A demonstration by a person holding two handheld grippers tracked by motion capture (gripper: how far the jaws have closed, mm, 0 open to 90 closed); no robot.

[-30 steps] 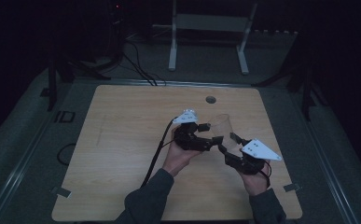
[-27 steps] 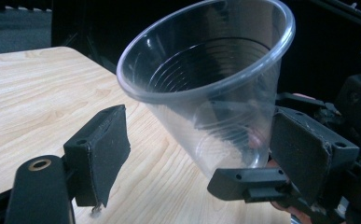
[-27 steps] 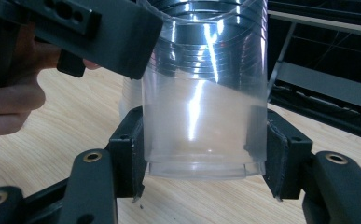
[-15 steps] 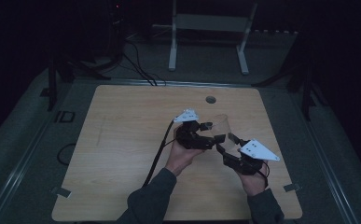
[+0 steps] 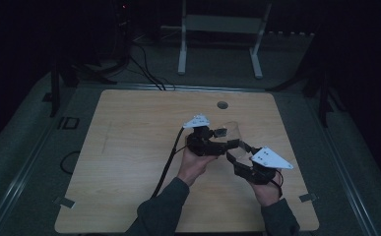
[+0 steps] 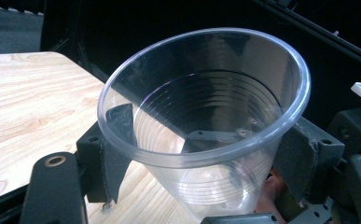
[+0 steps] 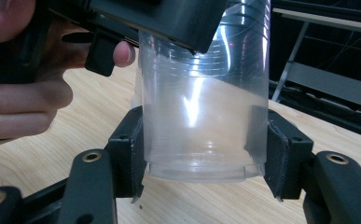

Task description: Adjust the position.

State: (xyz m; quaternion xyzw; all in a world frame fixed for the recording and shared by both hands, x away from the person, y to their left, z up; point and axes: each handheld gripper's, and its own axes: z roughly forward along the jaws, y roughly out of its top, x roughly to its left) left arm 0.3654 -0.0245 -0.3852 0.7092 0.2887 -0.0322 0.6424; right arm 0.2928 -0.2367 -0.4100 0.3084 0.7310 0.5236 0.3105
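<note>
Here the right gripper (image 7: 201,163) clamps the base of a clear plastic cup (image 7: 204,116), jaws partly closed on its sides. The left gripper (image 5: 217,139) has just been closing, its jaws straddling the upper wall near the rim without clearly pressing. The cup sits above the table (image 5: 129,147), toward its right edge. Probably best: squeeze gently and keep the base steady.

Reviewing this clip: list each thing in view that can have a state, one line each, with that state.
clear plastic cup: upright, empty, held above the table, looks like a nested stack.
right gripper: shut on the cup's lower wall, one jaw on each side.
left gripper: jaws have just been closing; one jaw reaches inside the cup near the rim, contact unclear.
wooden table: bare, with a small round hole near its far edge.
</note>
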